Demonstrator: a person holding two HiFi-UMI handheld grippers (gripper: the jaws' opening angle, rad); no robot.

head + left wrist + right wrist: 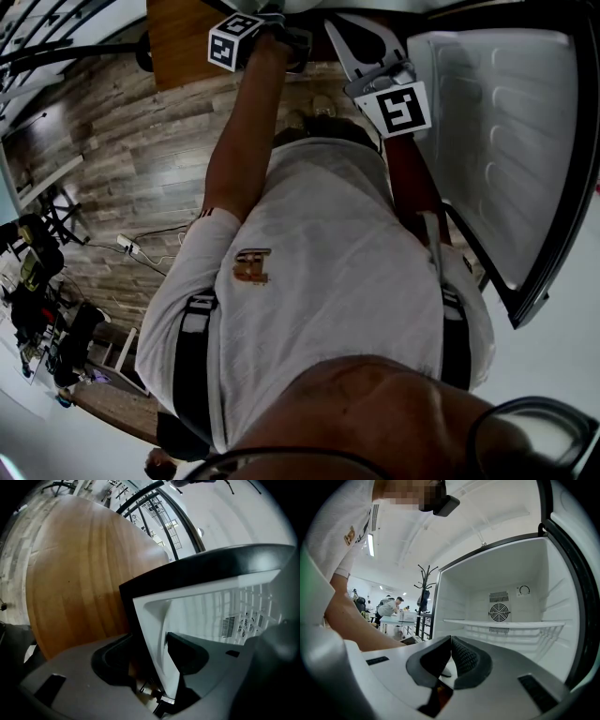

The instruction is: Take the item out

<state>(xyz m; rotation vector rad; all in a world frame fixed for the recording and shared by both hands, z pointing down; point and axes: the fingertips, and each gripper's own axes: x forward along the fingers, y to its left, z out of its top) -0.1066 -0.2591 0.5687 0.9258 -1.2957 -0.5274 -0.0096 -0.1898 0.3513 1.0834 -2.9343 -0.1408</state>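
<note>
Evidently the task stands at its very start, the reach into the opened fridge [478, 597], with nothing lifted out yet. The left gripper [149, 656] sits astride the front edge of the fridge's side wall [152, 620]. One jaw is on the dark outer face next to the wooden table [79, 573], the other against the white liner. The jaws are apart only by the wall's thickness, and they look clamped on it, I judge as a steadying hold. The right gripper [450, 644] hangs in front of the open compartment with its two ribbed pads meeting at the tips. Nothing is between them and they touch nothing. The door [497, 141] is swung well out on the person's right. As for the item, no view shows it. The wire shelf [501, 622] is bare, the back wall carries only the fan [499, 612], and the part below the shelf is hidden behind the gripper's own body. So the next move, as I read it, calls for spreading the right jaws. The gripper would then dip or go deeper until the item comes into sight, while the left hold keeps the cabinet from shifting.
</note>
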